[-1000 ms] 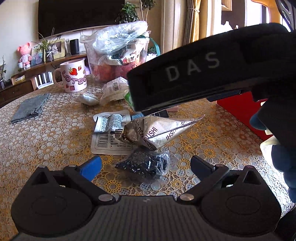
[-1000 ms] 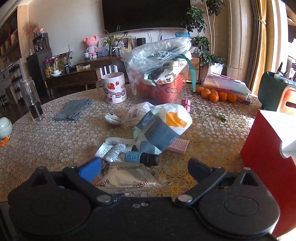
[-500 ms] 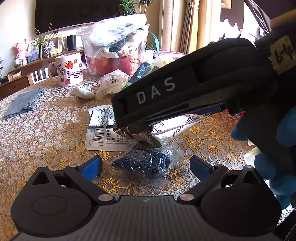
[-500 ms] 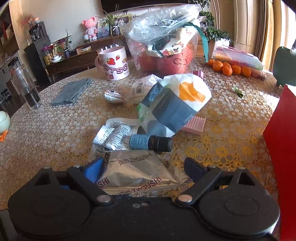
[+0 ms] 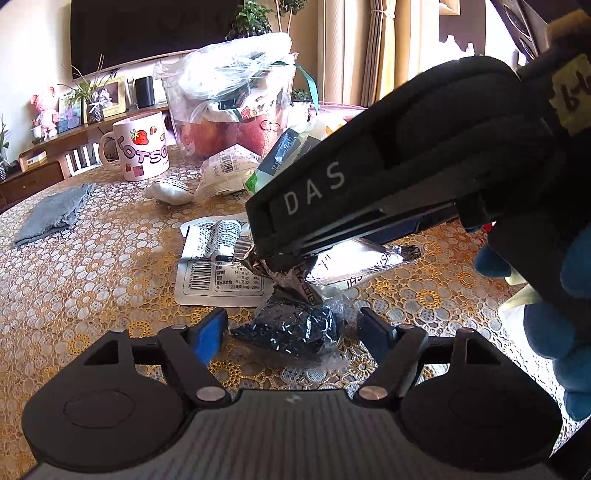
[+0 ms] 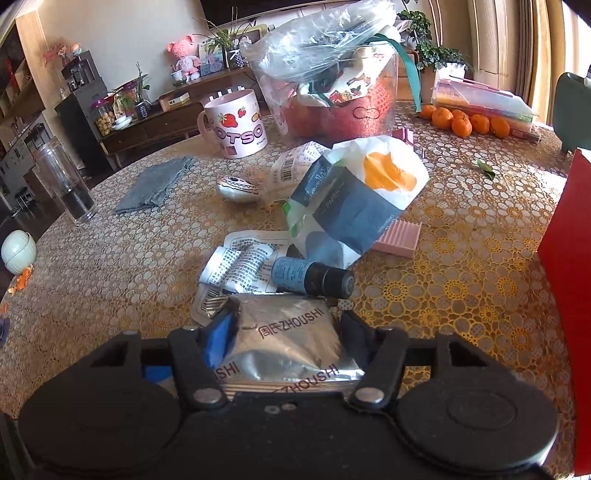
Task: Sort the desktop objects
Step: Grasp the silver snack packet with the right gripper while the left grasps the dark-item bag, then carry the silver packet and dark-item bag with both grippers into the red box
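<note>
Silver foil packet (image 6: pixel 284 347) is pinched in the right tongs (image 6: pixel 286 332), the pick-up step; next, lift it clear while the left tongs (image 5: pixel 291 328) gape wide around the dark bead bag (image 5: pixel 295 332).

I see the silver pouch (image 6: pixel 284 350), crinkled, printed ZHOUSHI, pinched between my right fingers (image 6: pixel 221 338). The dark bead bag (image 5: pixel 295 332) lies flat on the tablecloth below it.

Room: pale wall (image 6: pixel 122 29) carrying 1 dark television (image 5: pixel 147 33); low wooden sideboard (image 6: pixel 155 122) beneath (ornaments on top). Beige curtains (image 5: pixel 354 48) at right. Sunlight falls across 1 lace-patterned tablecloth (image 6: pixel 461 280).
</note>
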`<state>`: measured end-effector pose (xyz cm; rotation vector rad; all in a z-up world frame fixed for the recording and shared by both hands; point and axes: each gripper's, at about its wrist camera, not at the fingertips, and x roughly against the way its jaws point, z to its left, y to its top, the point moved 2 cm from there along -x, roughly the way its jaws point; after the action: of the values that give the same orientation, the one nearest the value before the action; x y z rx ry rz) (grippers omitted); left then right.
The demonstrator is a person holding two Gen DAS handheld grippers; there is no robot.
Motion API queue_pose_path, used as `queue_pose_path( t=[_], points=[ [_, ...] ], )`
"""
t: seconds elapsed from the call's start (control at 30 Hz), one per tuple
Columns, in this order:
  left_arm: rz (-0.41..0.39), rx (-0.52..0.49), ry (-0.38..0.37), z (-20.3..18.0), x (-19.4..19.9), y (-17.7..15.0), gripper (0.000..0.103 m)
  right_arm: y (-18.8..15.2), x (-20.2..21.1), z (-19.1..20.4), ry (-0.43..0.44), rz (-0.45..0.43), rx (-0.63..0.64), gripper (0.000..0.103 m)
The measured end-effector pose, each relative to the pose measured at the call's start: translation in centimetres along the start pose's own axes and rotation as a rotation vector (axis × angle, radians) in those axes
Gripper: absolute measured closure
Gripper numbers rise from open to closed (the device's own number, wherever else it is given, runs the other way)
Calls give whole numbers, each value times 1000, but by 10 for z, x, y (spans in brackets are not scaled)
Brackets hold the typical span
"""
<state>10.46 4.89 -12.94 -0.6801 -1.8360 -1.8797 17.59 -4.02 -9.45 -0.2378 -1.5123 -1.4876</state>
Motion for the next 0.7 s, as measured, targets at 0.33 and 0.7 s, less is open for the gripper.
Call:
queue_pose_path(
  t=[0.33, 0.7],
  points=[
    [9, -17, -10, -7, 6, 2, 58, 0, 14, 1, -15, -19, 4, 53],
    [8, -13, -12, -14, 18, 4, 61, -7, 42, -20, -33, -51, -35, 57]
  ],
)
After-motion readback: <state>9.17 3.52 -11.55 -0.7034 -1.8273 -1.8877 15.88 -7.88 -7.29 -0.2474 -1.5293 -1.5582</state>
